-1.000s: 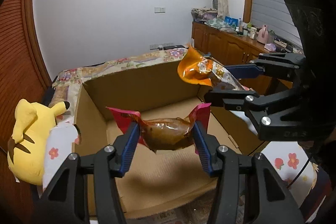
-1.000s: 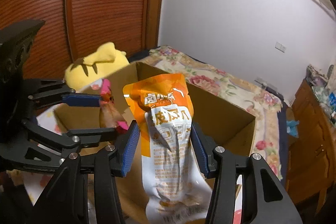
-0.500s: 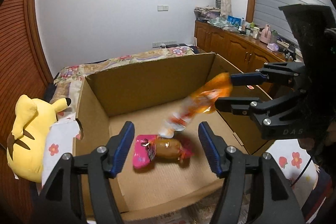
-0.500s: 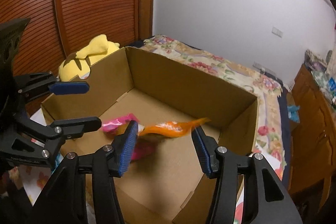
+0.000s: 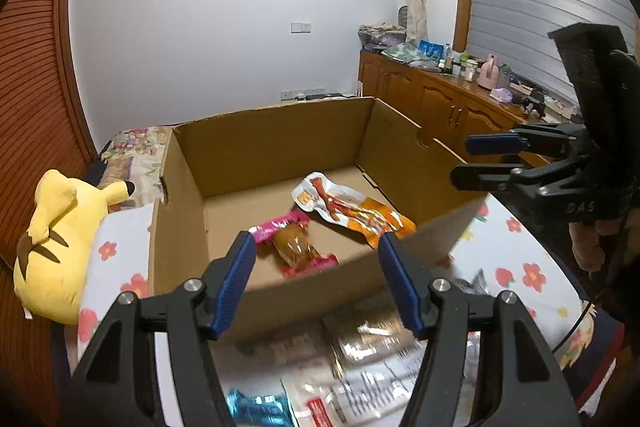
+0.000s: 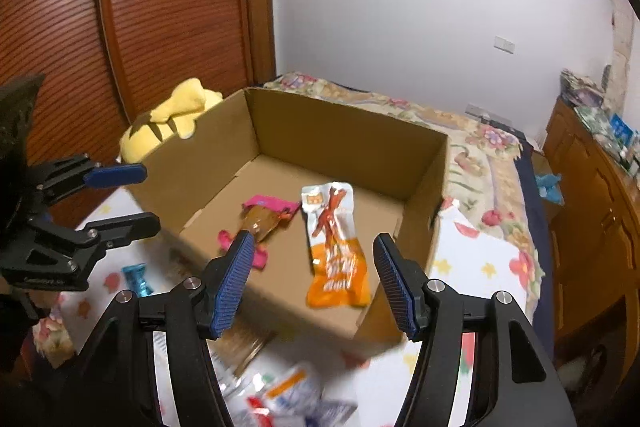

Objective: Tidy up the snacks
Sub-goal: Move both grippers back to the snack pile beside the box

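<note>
- The cardboard box held the orange packet and pink packet side by side
- Loose snacks lay at six o'clock — below the left gripper, the nearer one
- Both it and the right gripper were spread, empty

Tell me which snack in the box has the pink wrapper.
The smaller pack, on the plush-toy side of the box; the longer pack beside it is orange and white.

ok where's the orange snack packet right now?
The orange snack packet lies flat on the floor of the cardboard box, right of the pink-wrapped snack in the right wrist view, near the box's right wall; neither hand-held gripper holds it.
</note>
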The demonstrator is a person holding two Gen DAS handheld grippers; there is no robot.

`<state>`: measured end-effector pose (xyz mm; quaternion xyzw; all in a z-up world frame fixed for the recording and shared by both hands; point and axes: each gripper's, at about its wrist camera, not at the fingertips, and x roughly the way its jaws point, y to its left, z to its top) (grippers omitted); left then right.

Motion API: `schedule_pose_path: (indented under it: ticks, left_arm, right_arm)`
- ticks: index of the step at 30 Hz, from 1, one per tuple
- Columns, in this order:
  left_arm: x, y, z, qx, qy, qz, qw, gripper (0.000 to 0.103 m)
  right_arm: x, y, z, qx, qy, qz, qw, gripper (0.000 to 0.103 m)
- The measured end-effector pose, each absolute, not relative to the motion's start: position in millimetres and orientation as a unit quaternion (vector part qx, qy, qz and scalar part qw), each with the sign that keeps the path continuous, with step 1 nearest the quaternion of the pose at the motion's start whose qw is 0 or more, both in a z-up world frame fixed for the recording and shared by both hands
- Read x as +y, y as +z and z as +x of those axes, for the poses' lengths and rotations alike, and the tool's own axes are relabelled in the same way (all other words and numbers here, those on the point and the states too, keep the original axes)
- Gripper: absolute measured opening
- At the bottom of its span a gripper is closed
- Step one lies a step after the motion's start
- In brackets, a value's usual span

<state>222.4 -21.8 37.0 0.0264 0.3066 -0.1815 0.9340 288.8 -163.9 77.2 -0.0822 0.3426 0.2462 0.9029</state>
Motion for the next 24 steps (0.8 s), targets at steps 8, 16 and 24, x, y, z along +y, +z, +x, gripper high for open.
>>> schedule_pose_path:
  ticks: [8,16,24]
  left_arm:
    - [-19.8,21.5,172.3,0.304,-0.192,0.032,0.933,0.068]
    - [-22.1,-6.0,139.7,0.317,-0.198,0.03,0.927,0.068]
    - [-31.5,-43.3,129.6,0.345,-0.199,0.043,0.916,0.068]
  right_arm:
    - [-177.3,64.2,222.3,0.332,0.239,-0.05,0.911,0.063]
    - [-194.7,26.0,176.6,0.35,0.219,-0.033,0.91,0.063]
    - [-195.5,-16.6,160.9,0.38,0.219,-0.016,0.898,0.063]
